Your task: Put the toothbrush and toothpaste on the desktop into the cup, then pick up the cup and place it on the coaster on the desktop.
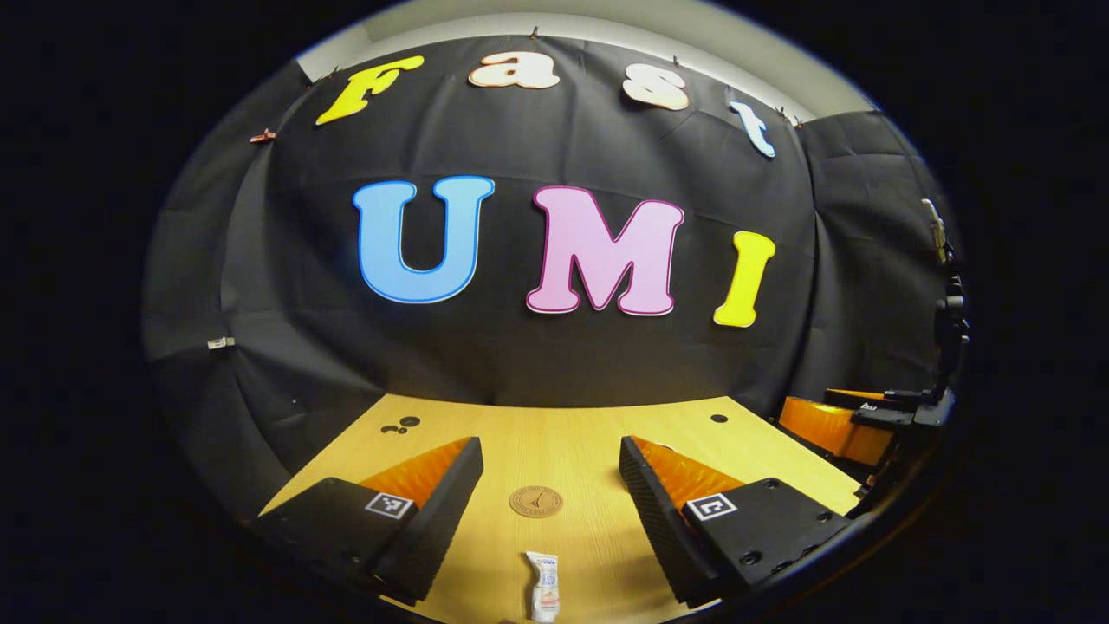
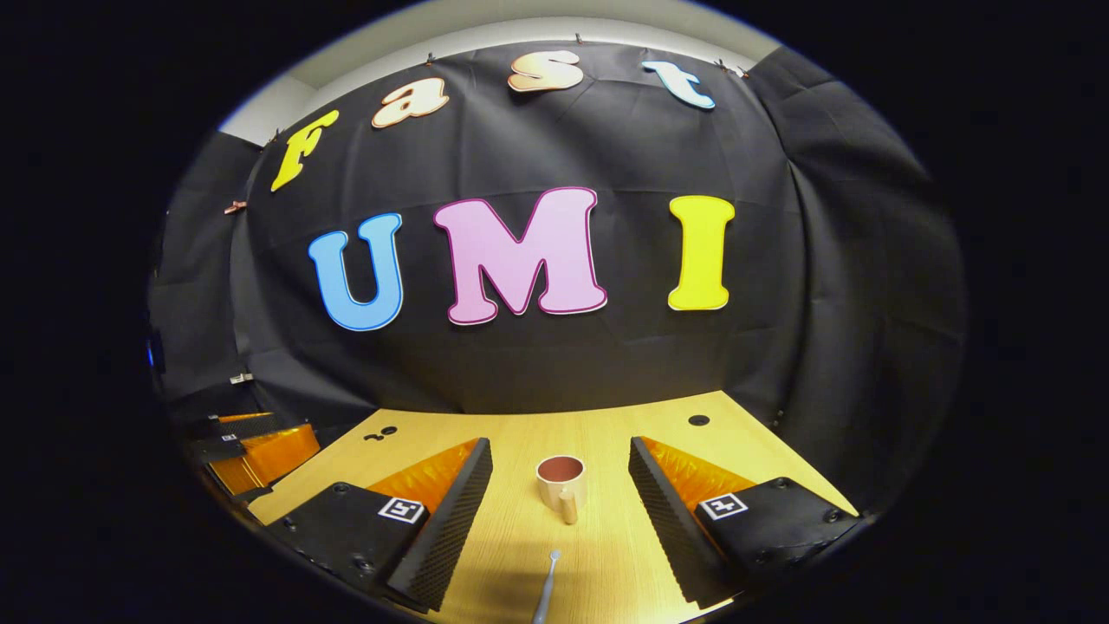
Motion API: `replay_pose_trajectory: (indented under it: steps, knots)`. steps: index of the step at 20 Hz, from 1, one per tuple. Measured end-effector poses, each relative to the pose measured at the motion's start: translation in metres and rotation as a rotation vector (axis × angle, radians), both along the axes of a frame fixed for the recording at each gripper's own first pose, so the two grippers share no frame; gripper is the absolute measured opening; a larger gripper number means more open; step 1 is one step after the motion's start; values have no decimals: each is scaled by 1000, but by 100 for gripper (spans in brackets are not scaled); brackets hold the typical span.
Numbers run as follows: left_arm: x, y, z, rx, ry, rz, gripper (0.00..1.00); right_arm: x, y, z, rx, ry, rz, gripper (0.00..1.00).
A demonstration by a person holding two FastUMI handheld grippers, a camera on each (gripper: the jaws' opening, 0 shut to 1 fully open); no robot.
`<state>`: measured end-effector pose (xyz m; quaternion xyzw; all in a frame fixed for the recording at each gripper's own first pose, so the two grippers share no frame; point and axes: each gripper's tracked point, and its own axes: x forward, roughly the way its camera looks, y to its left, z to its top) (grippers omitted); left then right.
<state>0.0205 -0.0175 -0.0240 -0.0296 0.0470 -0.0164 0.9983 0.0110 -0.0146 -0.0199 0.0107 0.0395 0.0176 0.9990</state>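
A small white toothpaste tube (image 1: 544,585) lies on the wooden desktop (image 1: 572,442) near the front edge, between the fingers of my open left gripper (image 1: 549,464). Beyond it lies a round brown coaster (image 1: 535,501). In the right gripper view a cream cup (image 2: 561,484) with a dark red inside stands upright, its handle turned toward me, between the fingers of my open right gripper (image 2: 560,468). A pale toothbrush (image 2: 546,585) lies on the desktop (image 2: 606,425) in front of the cup. Neither gripper touches anything.
The other gripper (image 1: 853,416) shows at the right edge of the left gripper view and as an orange and black gripper body (image 2: 251,446) at the left edge of the right gripper view. Small dark holes (image 1: 398,425) mark the desktop's far corners. The black cloth wall closes the back.
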Motion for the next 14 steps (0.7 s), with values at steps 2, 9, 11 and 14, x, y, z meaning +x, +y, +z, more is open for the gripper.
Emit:
replay_pose_trajectory:
  steps: [2, 9, 11, 14]
  knots:
    - [2, -2, -1, 18, -1, 3, 99, 2, -2, -1, 2, 2, -2, 98]
    - [8, -6, -25, 32, 45, -4, 99, 6, -14, -14, 22, 48, -13, 98]
    - [10, -5, -42, 50, 79, -9, 99, 7, -19, -18, 32, 66, -21, 98]
    - [12, 0, -77, 78, 153, -10, 99, 8, -27, -25, 32, 87, -31, 98]
